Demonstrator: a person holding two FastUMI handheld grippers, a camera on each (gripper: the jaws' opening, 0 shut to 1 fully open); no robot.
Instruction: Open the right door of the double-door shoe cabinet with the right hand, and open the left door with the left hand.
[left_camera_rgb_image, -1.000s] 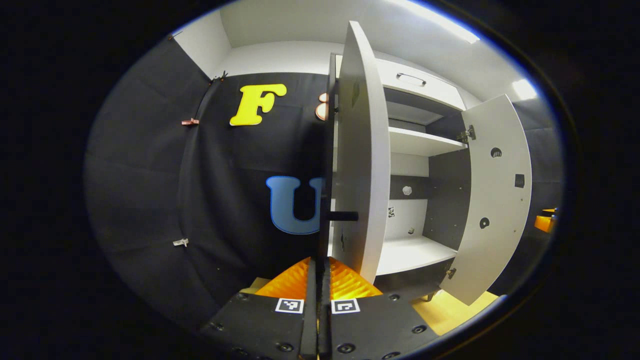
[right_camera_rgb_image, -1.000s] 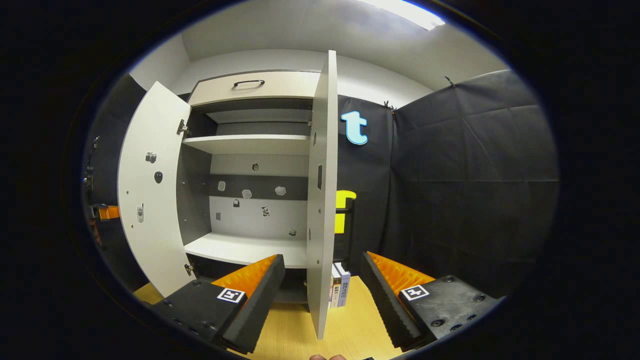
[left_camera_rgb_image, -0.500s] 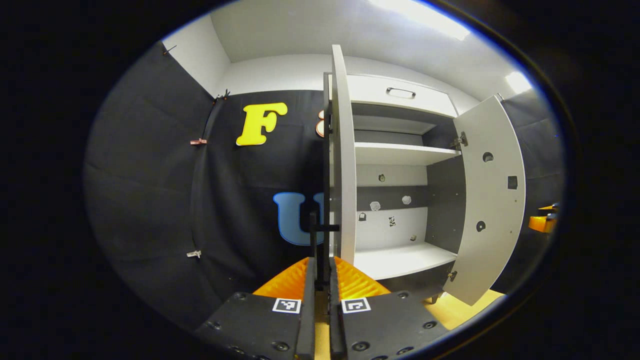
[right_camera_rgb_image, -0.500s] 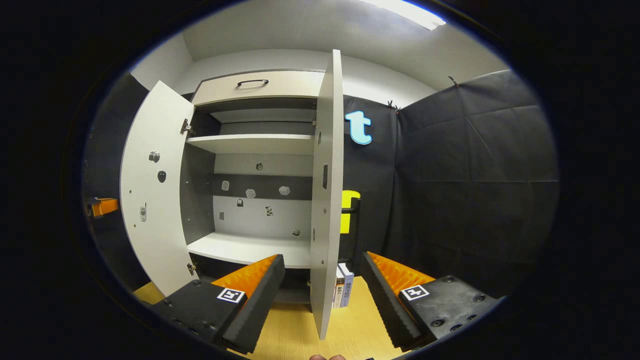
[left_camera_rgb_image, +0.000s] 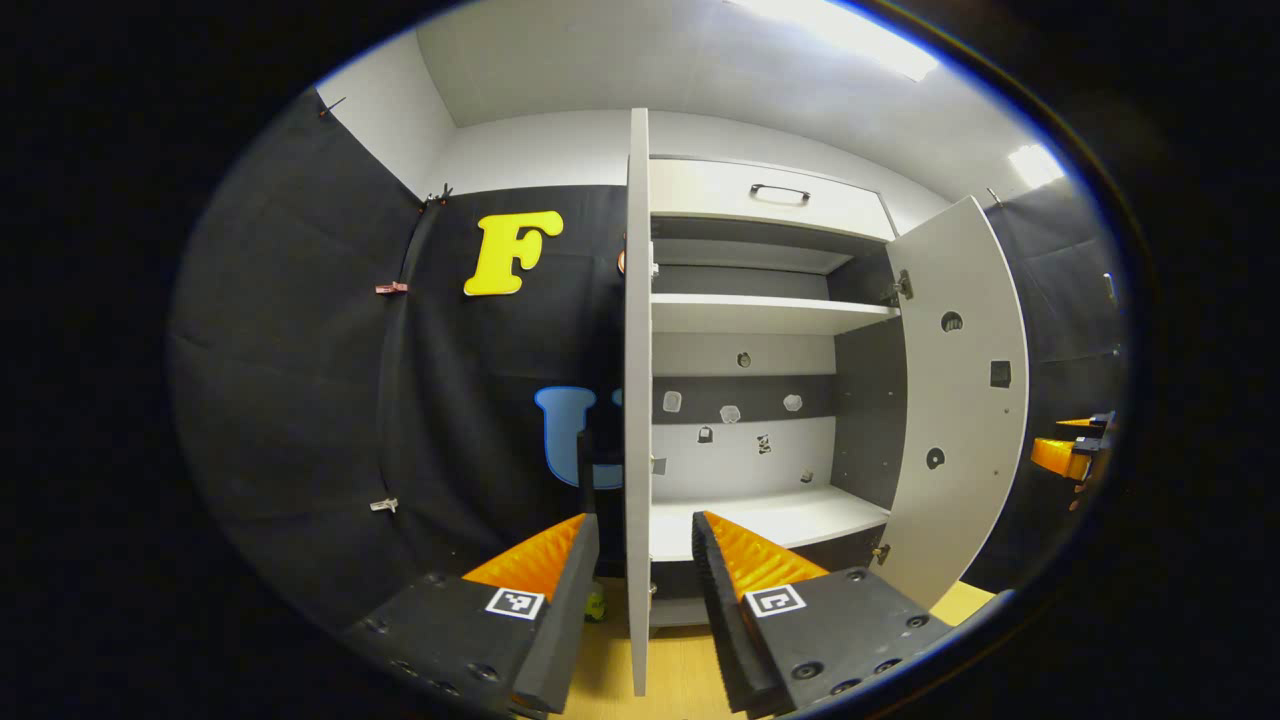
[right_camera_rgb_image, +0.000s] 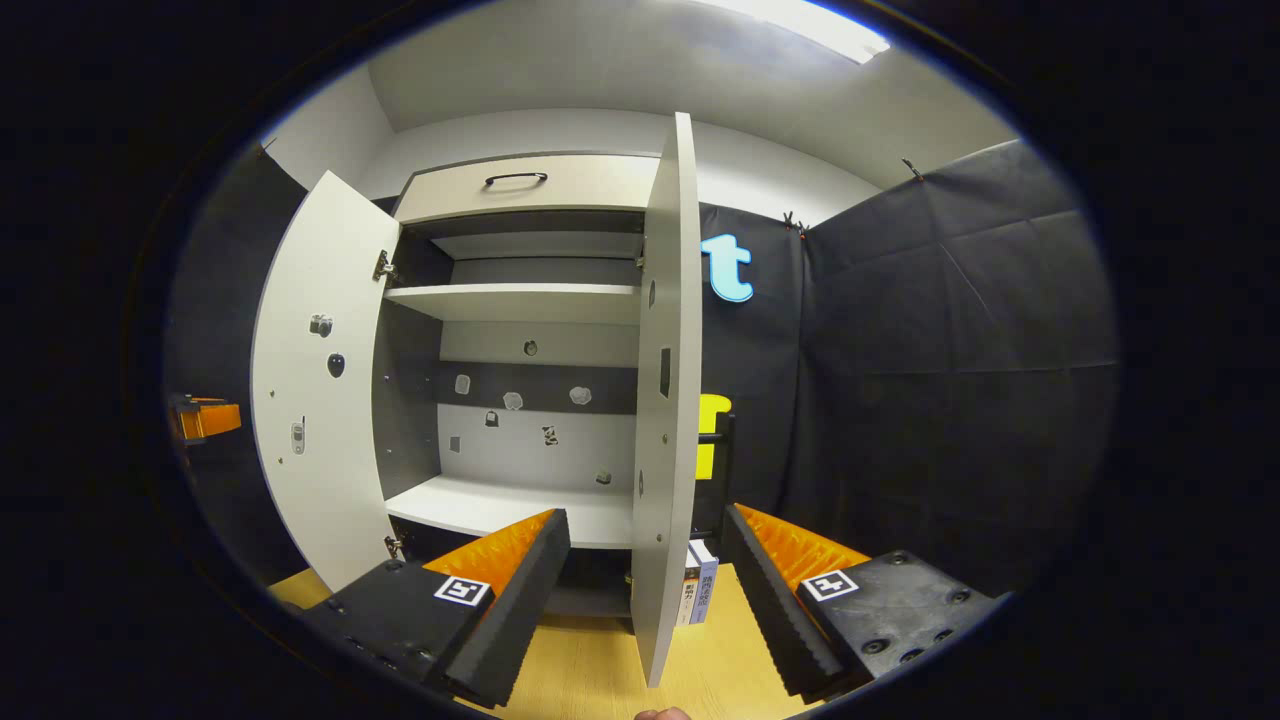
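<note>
We judge the main risk is a spread finger knocking a door edge as we withdraw, swinging it back toward the cabinet (left_camera_rgb_image: 760, 200). The left gripper (left_camera_rgb_image: 645, 570), fingers wide, straddles the left door (left_camera_rgb_image: 636, 400); the right gripper (right_camera_rgb_image: 645, 565), also spread, straddles the right door (right_camera_rgb_image: 668, 400).

Little here reads as text. The books (right_camera_rgb_image: 697, 582) standing on the floor beside the open right door (right_camera_rgb_image: 668, 400) carry spine lettering — too small to make out. Each hand-held gripper's fingers (left_camera_rgb_image: 515, 603) bear square black-and-white marker tags (right_camera_rgb_image: 461, 590) — patterns, not words. Small stickers on the cabinet's back panel (left_camera_rgb_image: 745, 440) stay illegible.
</note>
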